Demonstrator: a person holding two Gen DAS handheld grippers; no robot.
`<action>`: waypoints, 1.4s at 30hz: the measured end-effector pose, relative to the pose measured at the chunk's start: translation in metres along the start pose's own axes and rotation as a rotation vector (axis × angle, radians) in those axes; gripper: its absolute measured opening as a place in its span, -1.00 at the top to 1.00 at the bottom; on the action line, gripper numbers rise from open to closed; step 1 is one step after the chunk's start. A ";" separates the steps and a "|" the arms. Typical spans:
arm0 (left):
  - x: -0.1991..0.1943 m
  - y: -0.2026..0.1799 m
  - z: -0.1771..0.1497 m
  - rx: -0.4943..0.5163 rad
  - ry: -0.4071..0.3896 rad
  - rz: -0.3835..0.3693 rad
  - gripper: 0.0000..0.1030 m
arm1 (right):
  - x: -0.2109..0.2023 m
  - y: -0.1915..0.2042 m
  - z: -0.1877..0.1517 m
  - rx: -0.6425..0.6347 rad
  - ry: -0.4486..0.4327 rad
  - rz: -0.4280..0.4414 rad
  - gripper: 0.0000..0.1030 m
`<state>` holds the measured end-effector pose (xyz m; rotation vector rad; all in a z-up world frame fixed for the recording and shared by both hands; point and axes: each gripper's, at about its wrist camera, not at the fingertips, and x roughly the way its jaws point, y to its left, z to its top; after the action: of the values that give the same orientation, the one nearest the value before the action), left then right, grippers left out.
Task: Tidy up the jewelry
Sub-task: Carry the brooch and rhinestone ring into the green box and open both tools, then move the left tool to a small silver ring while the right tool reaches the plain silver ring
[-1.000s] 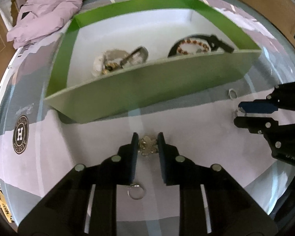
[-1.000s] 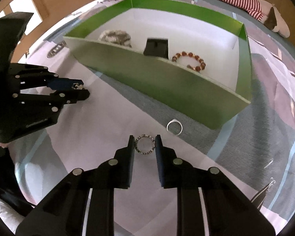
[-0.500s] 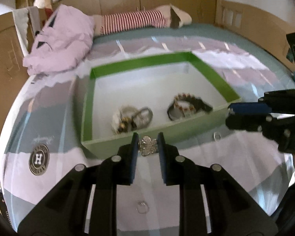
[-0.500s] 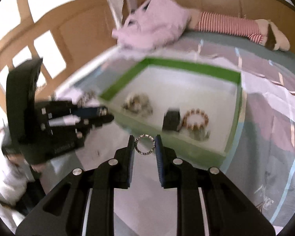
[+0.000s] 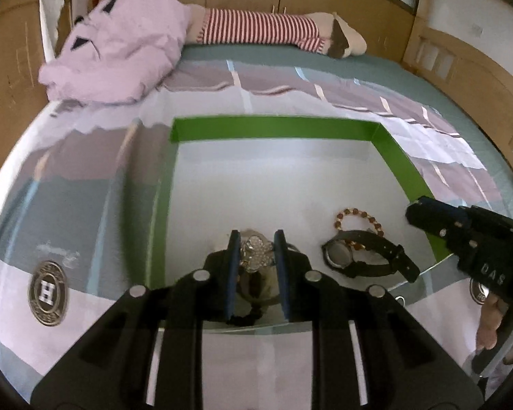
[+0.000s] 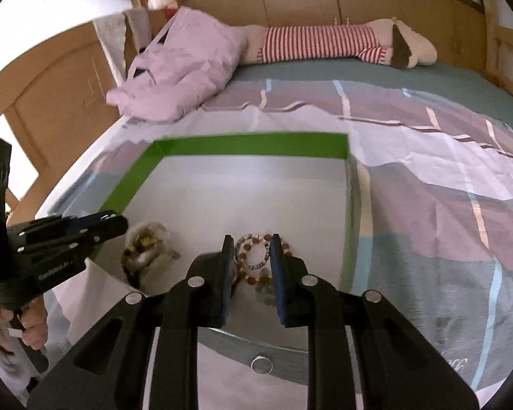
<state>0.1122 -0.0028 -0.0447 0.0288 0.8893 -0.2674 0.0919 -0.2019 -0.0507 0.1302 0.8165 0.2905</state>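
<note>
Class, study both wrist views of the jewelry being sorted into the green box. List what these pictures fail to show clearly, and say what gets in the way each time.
- Left wrist view: the pile under the brooch is hidden by the left gripper.
- Left wrist view: the watch dial is too small to read.
- Right wrist view: the bead bracelet is partly covered by the right gripper and its ring.
- Right wrist view: the loose ring on the bedspread is too small for detail.

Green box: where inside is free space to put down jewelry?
The far half of the green box, from its back wall down to the bead bracelet, is bare white floor. The near edge is crowded: black watch, bracelet, and a jewelry pile at the near left.
</note>
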 end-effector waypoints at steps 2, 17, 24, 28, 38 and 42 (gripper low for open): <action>-0.001 0.001 -0.001 -0.004 0.007 0.000 0.50 | -0.002 0.000 -0.001 0.008 -0.007 0.016 0.11; -0.026 0.009 -0.082 0.052 0.258 0.055 0.25 | -0.017 0.019 -0.049 -0.195 0.309 0.218 0.03; -0.026 0.006 -0.090 0.102 0.283 0.015 0.18 | 0.030 0.020 -0.062 -0.223 0.363 0.004 0.02; -0.020 0.009 -0.098 0.135 0.323 0.022 0.17 | 0.026 0.033 -0.076 -0.296 0.458 0.142 0.01; -0.018 0.006 -0.124 0.240 0.347 -0.037 0.16 | 0.021 0.020 -0.079 -0.283 0.451 0.130 -0.09; -0.016 0.008 -0.120 0.233 0.315 -0.023 0.64 | 0.024 0.026 -0.078 -0.288 0.443 0.125 -0.12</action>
<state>0.0127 0.0246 -0.1091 0.2831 1.1681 -0.3939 0.0447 -0.1698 -0.1142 -0.1603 1.1965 0.5639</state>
